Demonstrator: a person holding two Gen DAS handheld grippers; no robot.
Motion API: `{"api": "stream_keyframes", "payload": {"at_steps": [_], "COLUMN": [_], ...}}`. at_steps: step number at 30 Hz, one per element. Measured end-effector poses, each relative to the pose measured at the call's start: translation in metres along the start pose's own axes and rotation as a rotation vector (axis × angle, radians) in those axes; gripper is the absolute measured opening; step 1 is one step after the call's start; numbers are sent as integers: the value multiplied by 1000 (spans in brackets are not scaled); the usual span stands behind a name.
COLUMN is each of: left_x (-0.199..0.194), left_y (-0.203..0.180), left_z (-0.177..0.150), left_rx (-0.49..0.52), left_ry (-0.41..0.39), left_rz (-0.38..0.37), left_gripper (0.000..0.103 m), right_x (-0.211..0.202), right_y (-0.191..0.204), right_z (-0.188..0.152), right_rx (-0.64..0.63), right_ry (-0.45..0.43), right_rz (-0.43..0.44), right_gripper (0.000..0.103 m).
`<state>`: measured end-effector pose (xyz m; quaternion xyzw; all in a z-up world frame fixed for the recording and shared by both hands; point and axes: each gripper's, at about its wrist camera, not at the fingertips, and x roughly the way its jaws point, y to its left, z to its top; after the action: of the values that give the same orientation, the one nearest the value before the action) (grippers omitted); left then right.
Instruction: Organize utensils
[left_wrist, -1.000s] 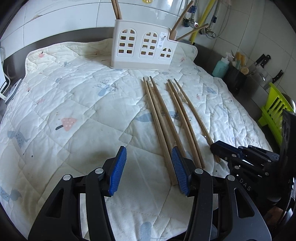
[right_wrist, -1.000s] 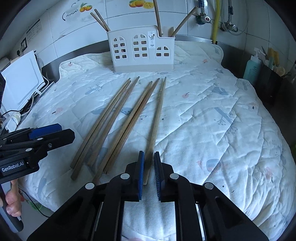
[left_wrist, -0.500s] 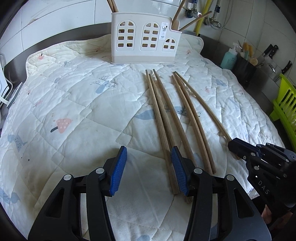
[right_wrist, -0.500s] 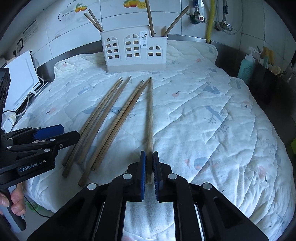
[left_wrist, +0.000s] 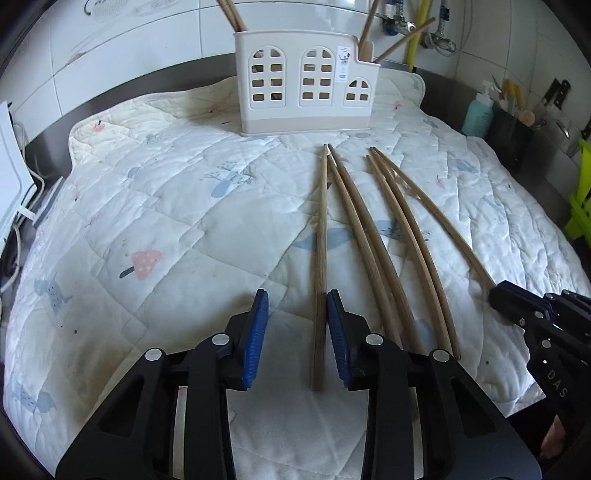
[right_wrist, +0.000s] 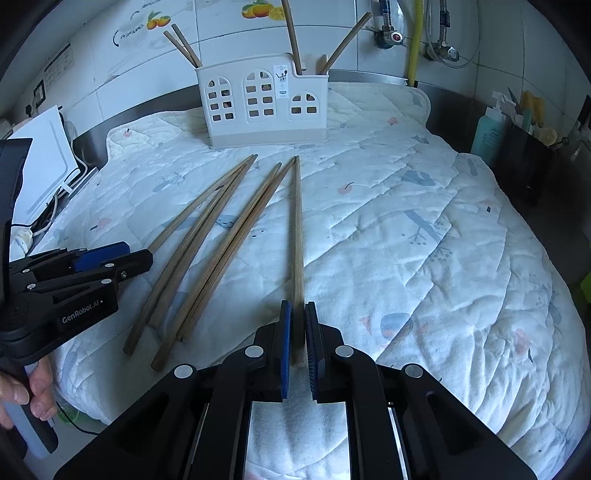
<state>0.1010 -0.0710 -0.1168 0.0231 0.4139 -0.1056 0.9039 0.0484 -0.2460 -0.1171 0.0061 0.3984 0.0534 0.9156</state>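
while the right gripper (right_wrist: 298, 338) seems clamped on the chopstick (right_wrist: 297, 229) (blurred), lift level toward the holder (right_wrist: 264, 101); left gripper (left_wrist: 297, 341) apart.

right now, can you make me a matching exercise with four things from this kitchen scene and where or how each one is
Things:
1. left tongs
2. right tongs
3. white utensil holder
4. teal bottle

States or places:
a. shut on the rightmost chopstick
b. stands at the far edge of the quilted mat, with chopsticks sticking up out of it
c. open, with one lying chopstick between the pads
d. off the mat at the right, beside a black container

Pairs: 1-c, 2-a, 3-b, 4-d
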Motion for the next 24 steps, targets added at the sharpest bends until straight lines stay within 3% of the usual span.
{"api": "stream_keyframes", "payload": {"at_steps": [5, 12, 16, 20, 24], "left_x": [0, 1, 1, 4, 3], "left_y": [1, 1, -6, -1, 3], "left_z": [-2, -3, -5, -1, 0], "left_rx": [8, 22, 67, 39, 42], "left_ry": [-33, -62, -68, -49, -36], "left_rz": [-38, -112, -127, -150, -163], "left_gripper": [30, 17, 17, 17, 7], "right_x": [2, 0, -3, 0, -6], "right_y": [0, -2, -1, -1, 0], "right_z": [0, 2, 3, 2, 4], "right_rx": [0, 3, -1, 0, -5], "right_ry": [-5, -16, -22, -7, -21], "right_rz": [2, 3, -5, -5, -6], "right_gripper": [8, 7, 7, 7, 7]}}
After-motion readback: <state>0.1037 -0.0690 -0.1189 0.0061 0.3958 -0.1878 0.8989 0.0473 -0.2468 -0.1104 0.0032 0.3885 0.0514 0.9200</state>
